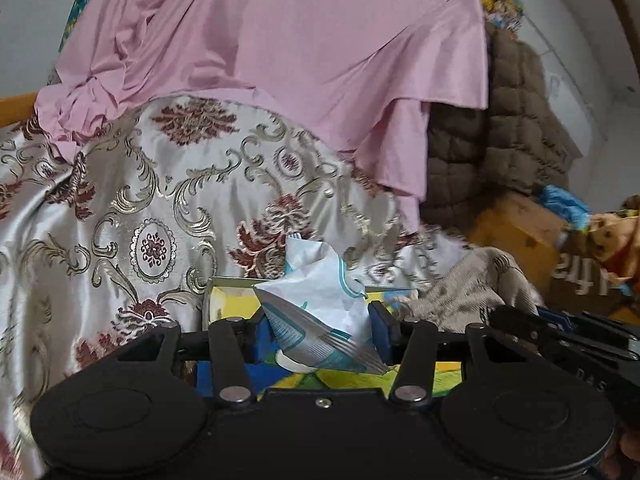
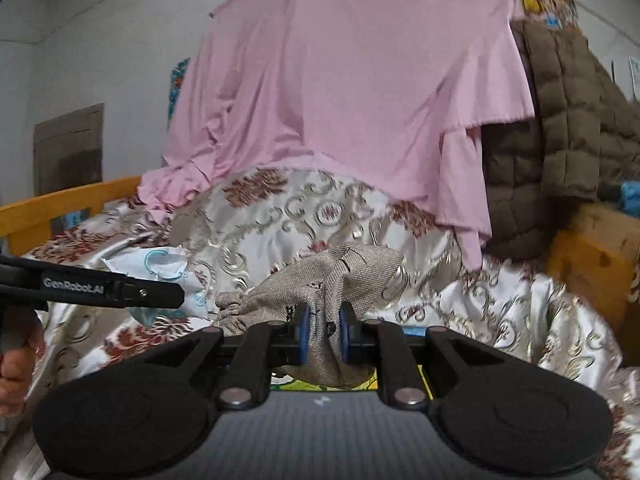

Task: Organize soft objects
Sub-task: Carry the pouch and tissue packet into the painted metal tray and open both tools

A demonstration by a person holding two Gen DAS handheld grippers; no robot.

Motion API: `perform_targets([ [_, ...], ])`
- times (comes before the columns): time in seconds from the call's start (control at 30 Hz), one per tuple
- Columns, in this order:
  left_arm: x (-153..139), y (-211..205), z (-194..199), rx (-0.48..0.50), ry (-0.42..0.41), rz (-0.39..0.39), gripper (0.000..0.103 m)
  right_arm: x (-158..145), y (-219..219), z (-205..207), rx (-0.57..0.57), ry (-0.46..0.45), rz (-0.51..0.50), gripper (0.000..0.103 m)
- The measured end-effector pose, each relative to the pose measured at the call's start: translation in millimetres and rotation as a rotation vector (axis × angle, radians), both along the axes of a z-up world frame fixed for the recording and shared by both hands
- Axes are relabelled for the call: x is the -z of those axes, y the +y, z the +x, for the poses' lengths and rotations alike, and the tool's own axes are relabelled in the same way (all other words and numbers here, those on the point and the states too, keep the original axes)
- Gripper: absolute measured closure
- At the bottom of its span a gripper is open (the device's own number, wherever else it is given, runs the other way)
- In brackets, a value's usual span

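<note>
My left gripper (image 1: 318, 326) is shut on a white cloth with teal stripes (image 1: 320, 304), bunched between its blue pads above a yellow-green box. My right gripper (image 2: 325, 326) is shut on a beige burlap pouch (image 2: 340, 276) that stands up between its pads over the patterned satin bedspread (image 2: 280, 216). The right gripper's body (image 1: 560, 332) and the burlap pouch (image 1: 460, 292) show at the right of the left wrist view. The left gripper's arm (image 2: 100, 286) and the white cloth (image 2: 160, 264) show at the left of the right wrist view.
A pink sheet (image 1: 280, 40) drapes over a heap at the back. A brown quilted blanket (image 1: 512, 120) hangs at the right above an orange wooden frame (image 1: 516, 224). A stuffed toy (image 1: 616, 240) sits far right. A wooden bed rail (image 2: 60, 208) runs at left.
</note>
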State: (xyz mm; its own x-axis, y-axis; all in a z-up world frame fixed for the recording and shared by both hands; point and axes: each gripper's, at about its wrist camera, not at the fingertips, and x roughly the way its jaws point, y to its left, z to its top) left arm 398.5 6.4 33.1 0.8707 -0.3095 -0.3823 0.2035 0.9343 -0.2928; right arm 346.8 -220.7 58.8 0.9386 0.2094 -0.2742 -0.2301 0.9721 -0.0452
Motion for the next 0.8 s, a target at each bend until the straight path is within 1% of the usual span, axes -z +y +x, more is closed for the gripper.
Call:
perform_targets([
  [0.13,18.7,-4.0,36.2,-0.005,0.086,0.010,0.052,15.6,3.3,35.5,0.026,0.091,0.035,0.086],
  [0.23,32.2,-5.8,53.1,-0.009,0.152,0.022,0.052,28.1,4.3,54.4,0.048,0.167,0.069,0.086],
  [0.3,41.5,-3.1,61.3,-0.007,0.198,0.001,0.052,37.9,4.0,66.9,0.058,0.231,0.089,0.086],
  [0.37,49.8,-0.4,67.6,-0.005,0.241,-0.017,0.052,44.9,3.6,76.0,0.063,0.270,0.109,0.086],
  [0.47,59.2,3.4,73.9,-0.012,0.280,-0.027,0.052,54.0,5.5,84.6,0.069,0.306,0.107,0.086],
  [0.6,68.1,7.2,80.1,-0.036,0.332,-0.018,0.052,59.4,6.4,90.9,0.082,0.342,0.115,0.086],
  [0.8,80.0,6.2,86.0,-0.029,0.403,0.025,0.052,66.9,9.3,95.7,0.095,0.391,0.103,0.084],
])
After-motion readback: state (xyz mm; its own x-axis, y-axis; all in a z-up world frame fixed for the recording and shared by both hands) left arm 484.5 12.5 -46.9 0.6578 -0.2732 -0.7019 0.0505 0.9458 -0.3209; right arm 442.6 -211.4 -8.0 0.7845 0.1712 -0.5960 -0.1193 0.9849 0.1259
